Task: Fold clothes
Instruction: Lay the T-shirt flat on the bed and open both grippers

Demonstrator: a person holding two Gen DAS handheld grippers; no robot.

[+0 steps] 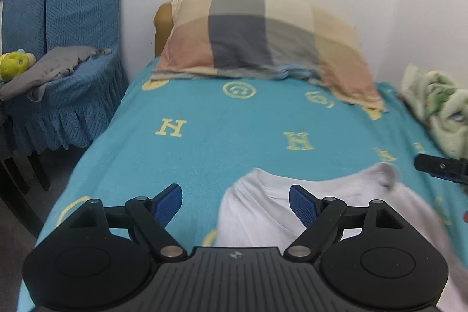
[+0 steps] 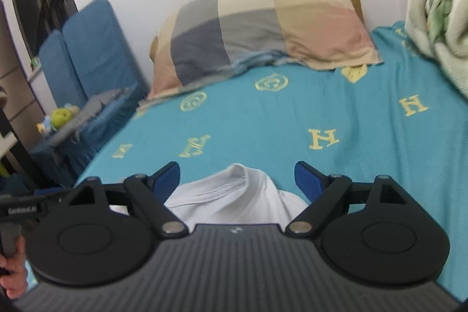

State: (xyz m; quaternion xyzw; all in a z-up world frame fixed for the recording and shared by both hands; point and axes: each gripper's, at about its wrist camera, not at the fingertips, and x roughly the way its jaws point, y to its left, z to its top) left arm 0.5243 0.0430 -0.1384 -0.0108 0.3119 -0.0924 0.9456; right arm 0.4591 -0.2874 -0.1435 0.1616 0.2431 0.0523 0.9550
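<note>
A white garment lies on the turquoise bedspread near the front edge of the bed. My left gripper hovers over the garment's left part, open, with nothing between its blue pads. In the right wrist view the same white garment shows its stitched hem between the fingers of my right gripper, which is open and above it. The tip of the right gripper pokes in at the right edge of the left wrist view.
A patchwork pillow leans at the head of the bed by the white wall. A green-white blanket is bunched at the right. Blue-covered chairs stand left of the bed, with grey cloth and a yellow-green toy. A hand grips the other handle.
</note>
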